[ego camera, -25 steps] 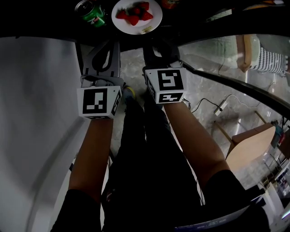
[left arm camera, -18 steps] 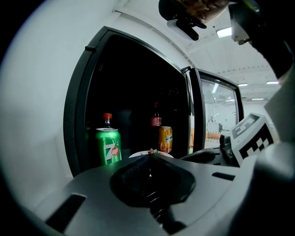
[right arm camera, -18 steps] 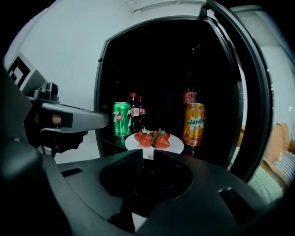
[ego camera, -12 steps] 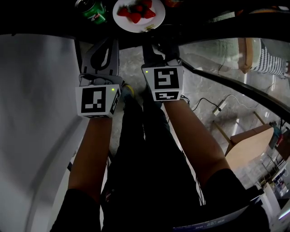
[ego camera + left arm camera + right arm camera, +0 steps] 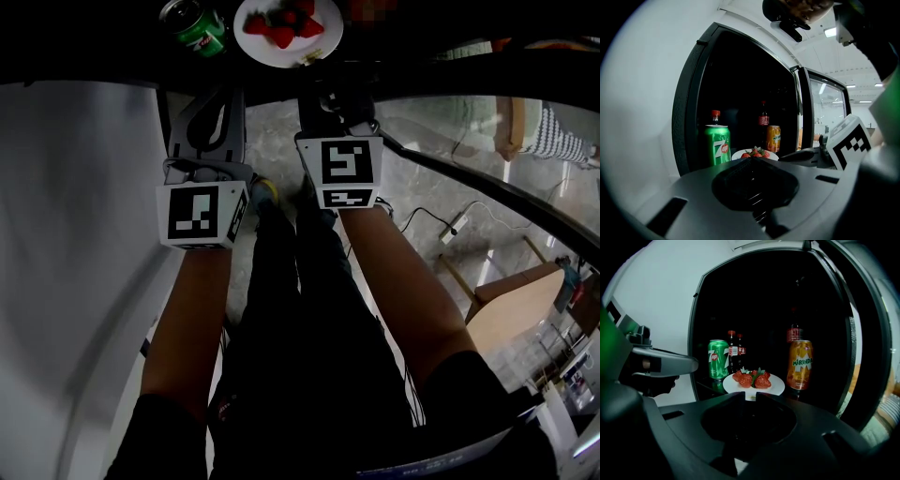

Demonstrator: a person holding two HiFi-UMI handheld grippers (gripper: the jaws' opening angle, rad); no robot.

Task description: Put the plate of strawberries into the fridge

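Counted one fridge (image 5: 647, 93), white outside and dark within, and one glass door (image 5: 469, 141), swung wide to the right so the whole mouth was free.

Counted two grippers, each with one marker cube, held side by side just outside the opening. Found the left gripper (image 5: 752, 158) clenched, fingers met at a point with nothing between them. Found the right gripper (image 5: 749, 395) released, fingers a narrow slit apart, with only the plate's white edge seen through the slit and no grip on it.

Counted one white plate (image 5: 776, 385), already inside the fridge near its front edge, just beyond the right fingers. Sat between two cans: the green can (image 5: 718, 359) close on its left, hard by the door frame, and the orange can (image 5: 800, 364) on its right with a small gap.

Counted three dark bottles behind: a pair (image 5: 736, 352) behind the green can and one (image 5: 794, 333) behind the orange.

Made out at least four strawberries (image 5: 752, 379), heaped mid-plate with a bare rim all round.

Read "7up" on the green can and "MIRINDA" on the orange. Could not read the red bottle labels.
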